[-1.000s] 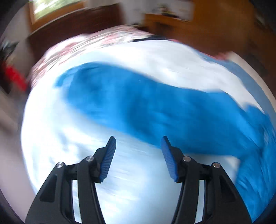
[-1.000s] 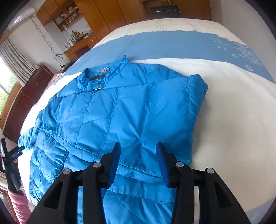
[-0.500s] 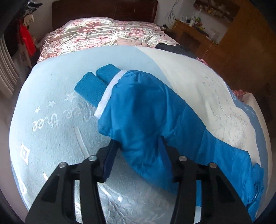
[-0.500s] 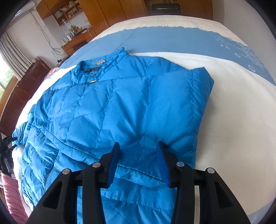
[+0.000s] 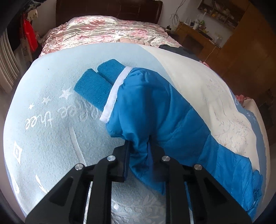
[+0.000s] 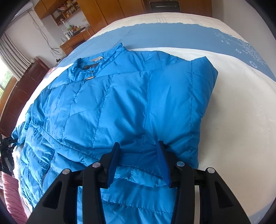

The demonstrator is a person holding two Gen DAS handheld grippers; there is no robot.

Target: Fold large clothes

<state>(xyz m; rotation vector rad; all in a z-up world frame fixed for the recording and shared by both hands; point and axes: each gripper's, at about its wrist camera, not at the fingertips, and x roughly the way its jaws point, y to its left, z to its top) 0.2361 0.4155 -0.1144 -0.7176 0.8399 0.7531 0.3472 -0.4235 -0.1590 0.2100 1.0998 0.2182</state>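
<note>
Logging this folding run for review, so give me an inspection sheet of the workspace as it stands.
Surface: bed with a white and blue cover.
Job's things: blue jacket lying front up; one sleeve folded across the chest, the other sleeve stretched out, knit cuff showing.
Clutter: floral quilt and a dark garment at the head end.
Grippers: left gripper shut on the stretched sleeve; right gripper open, fingers straddling the folded sleeve.
Cables: wires hanging on the wall above a desk.
Surroundings: wooden cabinets, headboard, radiator.
</note>
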